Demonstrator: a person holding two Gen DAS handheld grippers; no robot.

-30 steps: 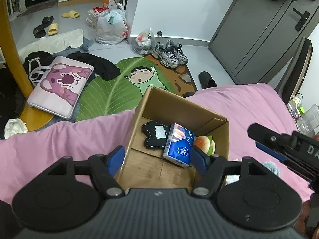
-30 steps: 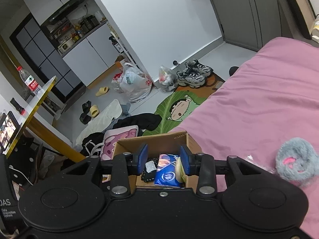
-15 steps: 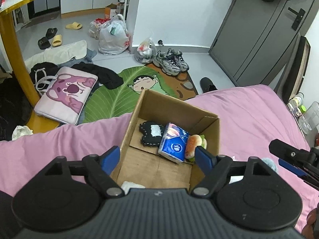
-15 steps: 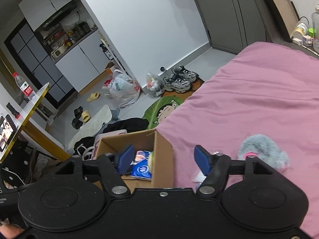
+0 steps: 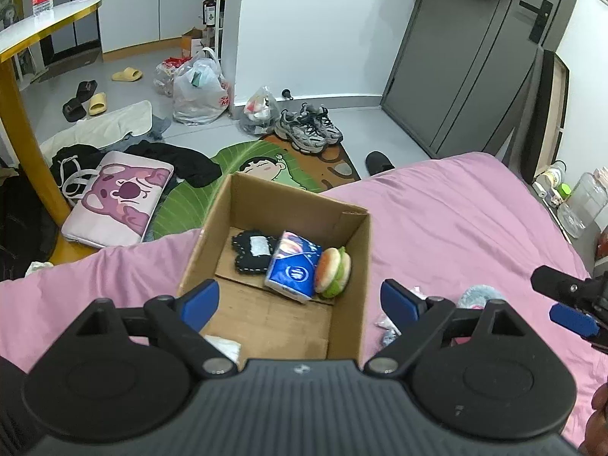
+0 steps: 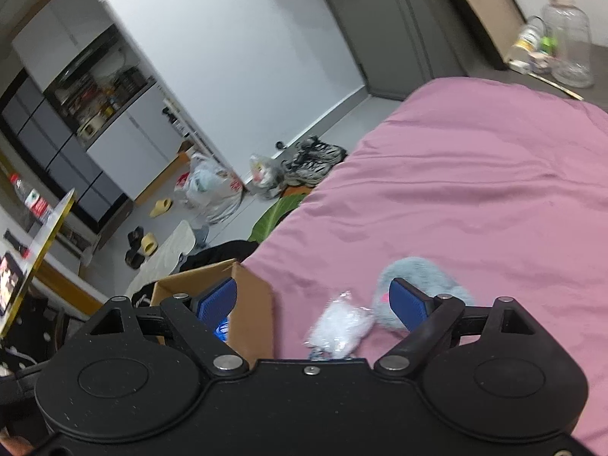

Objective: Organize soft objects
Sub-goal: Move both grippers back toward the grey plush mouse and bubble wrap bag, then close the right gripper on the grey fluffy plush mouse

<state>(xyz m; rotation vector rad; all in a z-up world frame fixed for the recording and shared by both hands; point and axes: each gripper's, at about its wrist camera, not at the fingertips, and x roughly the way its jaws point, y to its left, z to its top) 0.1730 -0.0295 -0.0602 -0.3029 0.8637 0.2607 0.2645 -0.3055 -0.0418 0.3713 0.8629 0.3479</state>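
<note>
An open cardboard box (image 5: 353,250) (image 6: 250,304) sits on the pink bed (image 5: 456,220). Inside lie a black plush piece (image 5: 252,252), a blue tissue pack (image 5: 292,268), a burger plush (image 5: 334,271) and something white (image 5: 224,345) at the near corner. My left gripper (image 5: 300,302) is open and empty above the box's near side. My right gripper (image 6: 315,300) is open and empty above a clear plastic packet (image 6: 340,323) and beside a grey fluffy toy (image 6: 418,285). Both lie on the bed right of the box. The right gripper's fingers (image 5: 570,319) show in the left wrist view.
On the floor beyond the bed are a leaf-shaped rug (image 5: 212,182), a pink pouch (image 5: 117,197), black clothes (image 5: 178,159), sneakers (image 5: 307,131), plastic bags (image 5: 197,91) and slippers. A yellow-edged table (image 5: 26,87) stands left. Bottles (image 6: 566,41) sit by the bed's far right.
Both grippers have opened wider. The left has pulled back and up from the box. The right has swung right, from over the box to over the packet and grey toy.
</note>
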